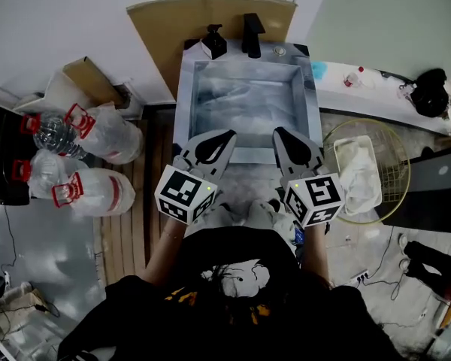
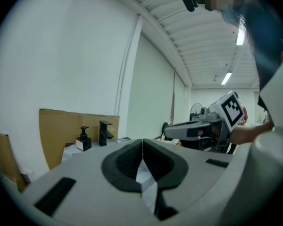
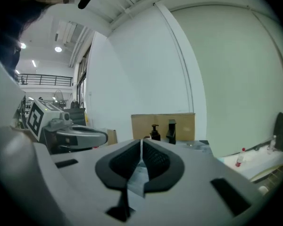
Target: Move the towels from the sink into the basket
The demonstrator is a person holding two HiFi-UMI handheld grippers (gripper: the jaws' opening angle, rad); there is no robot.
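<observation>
L gripper (image 1: 228,134) & R gripper (image 1: 279,132): both jaws pressed fully together, nothing btwn them. They sit side by side over the near rim of the sink (image 1: 183,96), pointing twd the black faucet (image 1: 251,34) & soap dispenser (image 1: 213,42) at the sink's back edge. White towels (image 1: 358,173) lie in the wire basket (image 1: 395,164) just right of the sink. Water bottles (image 1: 83,156) lie left of the sink.

In the head view the fingertips of the left gripper (image 1: 225,135) and the right gripper (image 1: 280,133) cover the front rim of the sink (image 1: 183,96), and in both gripper views its basin is hidden below the closed fingers, so there its content cannot be told.
</observation>
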